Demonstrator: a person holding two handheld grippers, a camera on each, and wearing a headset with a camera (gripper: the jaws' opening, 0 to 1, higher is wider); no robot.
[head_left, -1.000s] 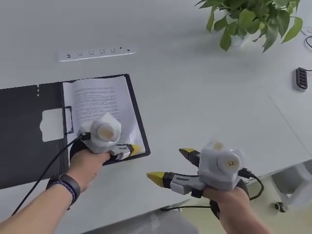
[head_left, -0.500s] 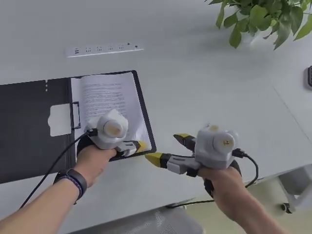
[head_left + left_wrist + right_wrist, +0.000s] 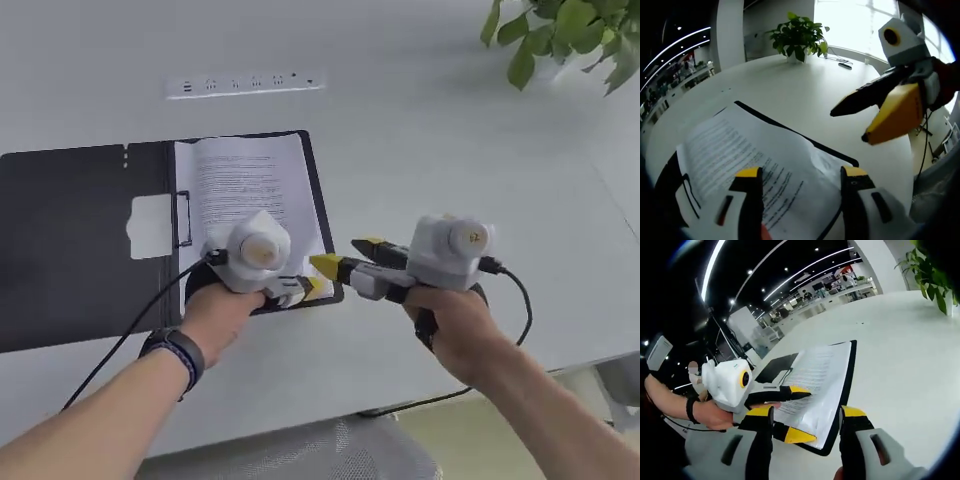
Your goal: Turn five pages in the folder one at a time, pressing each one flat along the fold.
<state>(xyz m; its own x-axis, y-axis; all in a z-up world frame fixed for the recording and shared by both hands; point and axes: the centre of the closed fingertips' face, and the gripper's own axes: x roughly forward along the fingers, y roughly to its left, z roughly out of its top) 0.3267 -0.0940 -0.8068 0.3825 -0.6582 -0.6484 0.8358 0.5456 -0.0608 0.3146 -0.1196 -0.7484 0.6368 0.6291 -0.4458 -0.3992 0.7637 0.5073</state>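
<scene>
The folder is lying open on the table, near left, with the page resting on its right half. The power strip is lying just beyond it, and the plant is standing far right. The left gripper is sitting over the page's near right corner, with the right gripper hovering just to its right.

1. Black folder lies open on the white table, with a printed page on its right half.
2. Left gripper has its yellow tips at the page's lower right corner; the jaw gap is hard to read.
3. Right gripper points left, jaws apart, tips just beside the folder's right edge.
4. Power strip sits beyond the folder, and a plant is at top right.
</scene>
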